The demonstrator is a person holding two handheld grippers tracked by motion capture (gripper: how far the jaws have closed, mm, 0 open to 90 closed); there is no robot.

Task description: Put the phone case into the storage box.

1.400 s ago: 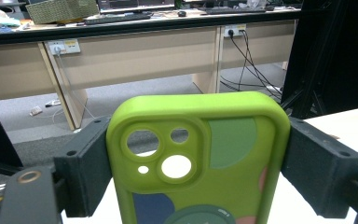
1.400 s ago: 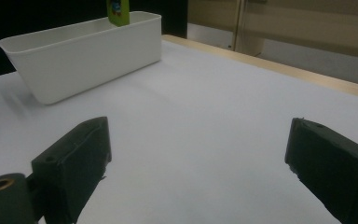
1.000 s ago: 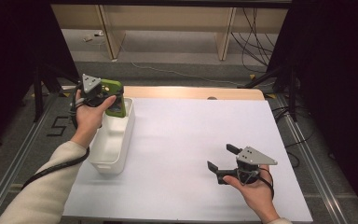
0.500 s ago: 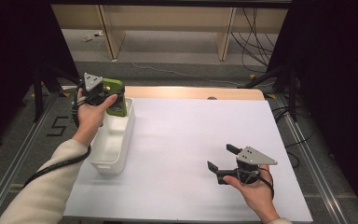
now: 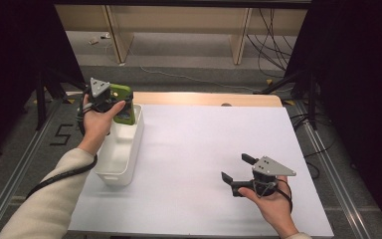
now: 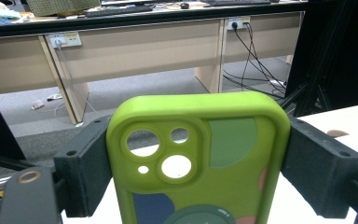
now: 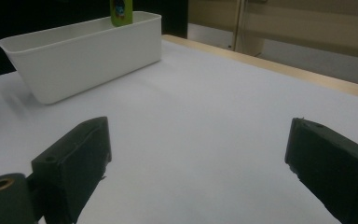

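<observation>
A lime-green phone case (image 6: 200, 163) with camera cut-outs and coloured patches stands upright between the black jaws of my left gripper (image 6: 196, 161), which is shut on its two long edges. From above, that gripper (image 5: 117, 107) holds the phone case (image 5: 124, 105) over the far end of a white bin (image 5: 122, 159) at the table's left edge. My right gripper (image 5: 238, 173) rests low near the front right of the table, open, with nothing between its jaws. In the right gripper view its jaws (image 7: 200, 168) stand wide apart over bare white table, facing the bin (image 7: 81, 58).
The white table top (image 5: 209, 144) has a wooden strip along its far edge. Metal frame rails run down both sides. Beyond the table are desk legs, cables on the floor and dark tripod legs at left and right.
</observation>
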